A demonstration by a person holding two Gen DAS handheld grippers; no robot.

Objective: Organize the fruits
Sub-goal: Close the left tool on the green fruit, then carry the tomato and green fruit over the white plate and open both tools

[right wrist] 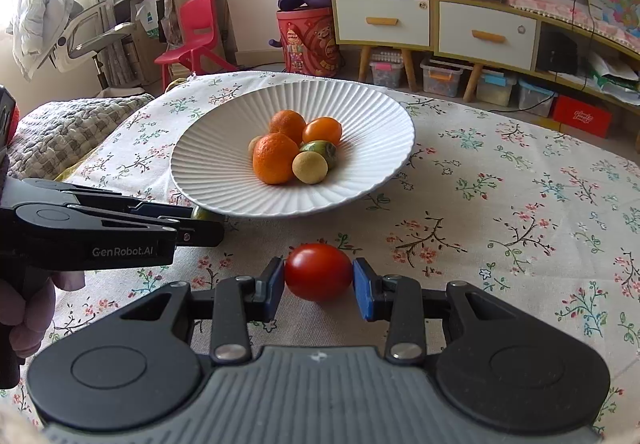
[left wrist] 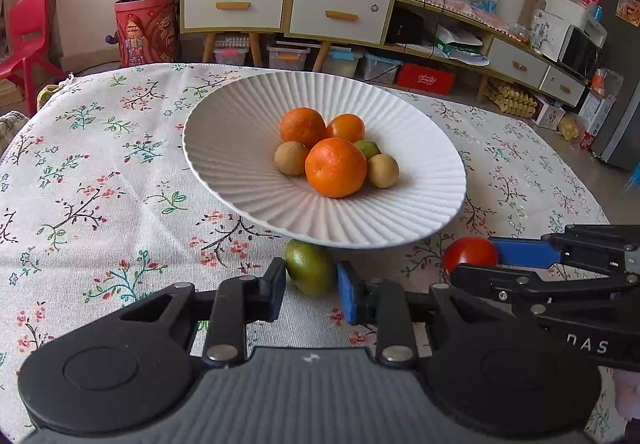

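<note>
— Fruits are mostly sitting in the middle of the white plate (left wrist: 240,148): three oranges (left wrist: 335,167), two brown round fruits (left wrist: 383,171) and one green one (right wrist: 322,151) wedged between them.

— Anything lying outside the plate?

— Two pieces, both just in front of it on the flowered tablecloth (left wrist: 100,204). The left gripper (left wrist: 311,290) is closing its pads on a green fruit (left wrist: 310,272) partly tucked under the plate's near rim. The right gripper (right wrist: 319,286) is pinching a red tomato (right wrist: 318,271).

— Anything blocking them?

— That overhanging rim is crowding the green fruit.
</note>
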